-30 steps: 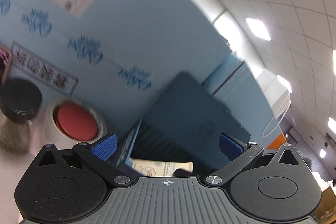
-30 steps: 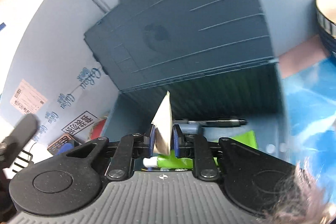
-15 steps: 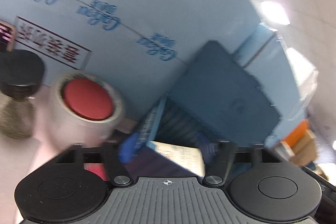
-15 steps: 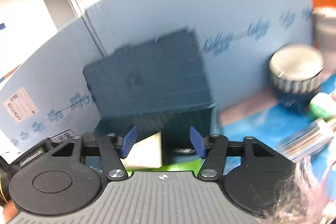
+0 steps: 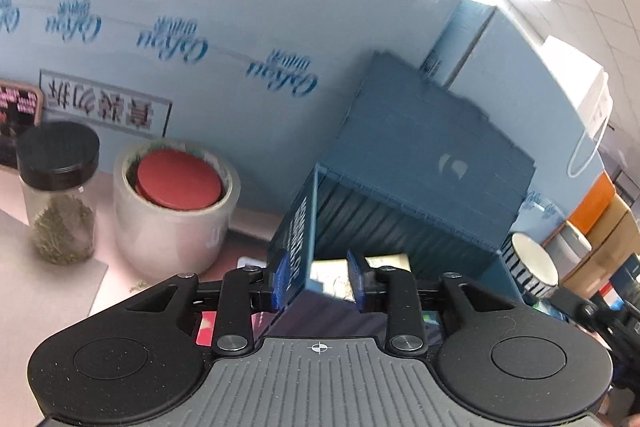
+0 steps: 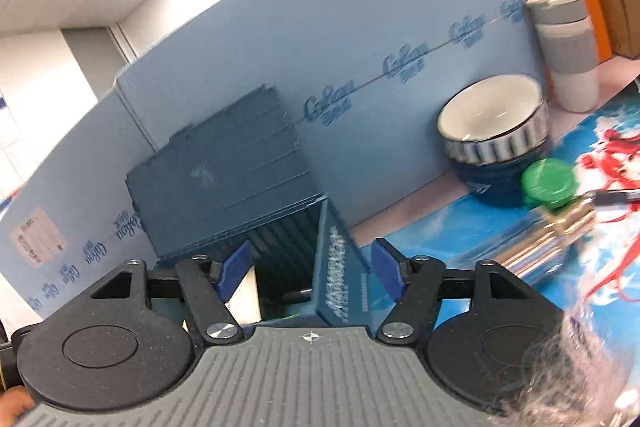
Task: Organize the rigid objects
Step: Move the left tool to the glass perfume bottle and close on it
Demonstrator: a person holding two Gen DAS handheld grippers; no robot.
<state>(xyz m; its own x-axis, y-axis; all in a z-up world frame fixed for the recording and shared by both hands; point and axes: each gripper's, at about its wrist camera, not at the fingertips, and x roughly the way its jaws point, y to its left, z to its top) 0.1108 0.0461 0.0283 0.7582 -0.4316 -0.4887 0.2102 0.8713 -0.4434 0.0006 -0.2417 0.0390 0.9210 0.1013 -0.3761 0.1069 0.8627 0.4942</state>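
Note:
A dark blue storage box [image 5: 404,211] with its lid raised stands against the light blue wall; it also shows in the right wrist view [image 6: 280,239]. My left gripper [image 5: 318,281] is shut on the box's left wall [image 5: 298,259]. A cream card [image 5: 332,277] stands inside the box and shows in the right wrist view [image 6: 248,293]. My right gripper [image 6: 310,267] is open and empty, its jaws either side of the box's right wall [image 6: 340,287].
Left of the box are a tape roll with a red lid [image 5: 176,203] and a black-capped glass jar [image 5: 58,187]. Right of it are a striped bowl [image 6: 496,143], a green-capped bottle [image 6: 550,187], a grey-white tumbler [image 6: 568,51] and a blue printed mat [image 6: 520,239].
My right gripper let go of the cream card, opened and shifted right. My left gripper dropped to the box and closed on its left wall.

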